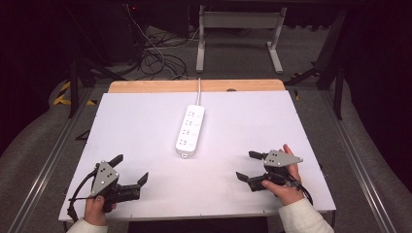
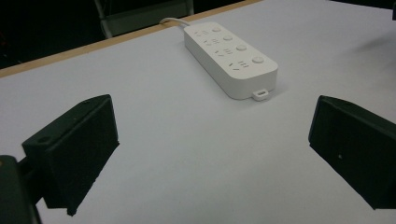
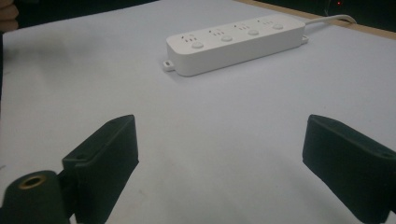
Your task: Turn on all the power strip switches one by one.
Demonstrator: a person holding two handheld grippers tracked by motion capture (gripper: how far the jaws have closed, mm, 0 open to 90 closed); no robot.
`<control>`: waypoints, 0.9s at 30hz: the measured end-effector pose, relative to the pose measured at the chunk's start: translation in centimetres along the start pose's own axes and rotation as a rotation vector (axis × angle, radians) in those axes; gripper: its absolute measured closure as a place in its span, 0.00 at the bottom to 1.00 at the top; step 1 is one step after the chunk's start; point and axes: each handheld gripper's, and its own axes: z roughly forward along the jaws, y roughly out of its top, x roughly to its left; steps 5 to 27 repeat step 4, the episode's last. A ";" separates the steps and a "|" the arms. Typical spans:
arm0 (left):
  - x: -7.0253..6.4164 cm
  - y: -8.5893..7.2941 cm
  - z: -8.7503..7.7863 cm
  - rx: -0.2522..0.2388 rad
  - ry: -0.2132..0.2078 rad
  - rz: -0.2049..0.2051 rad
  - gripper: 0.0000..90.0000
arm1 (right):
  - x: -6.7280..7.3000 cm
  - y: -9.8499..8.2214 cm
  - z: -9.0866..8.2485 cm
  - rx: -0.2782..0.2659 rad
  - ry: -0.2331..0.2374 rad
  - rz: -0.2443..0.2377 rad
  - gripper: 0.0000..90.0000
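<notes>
While both pairs of blunt, matte black jaws stand spread with nothing between them, the left gripper [image 1: 131,171] and the right gripper [image 1: 248,166] hover low over the near part of the smooth white table [image 1: 145,131], well apart from each other. Ahead of both sets of fingertips, between them and farther out, lies the power strip [image 1: 190,130]: a long, glossy white plastic bar with rounded corners, four socket groups with round buttons, and a small tab at its near end. Its white cable [image 1: 198,90] runs away over the wooden far edge [image 1: 194,86].
</notes>
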 end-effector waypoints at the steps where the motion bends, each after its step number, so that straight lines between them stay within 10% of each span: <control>1: 0.0 0.0 0.0 -0.002 -0.002 0.001 0.02 | 0.1 0.0 -0.2 -0.003 -0.005 -0.002 0.11; 27: -0.1 -0.2 0.1 -0.009 0.001 0.007 0.02 | -0.1 0.0 -0.6 -0.022 -0.020 0.008 0.11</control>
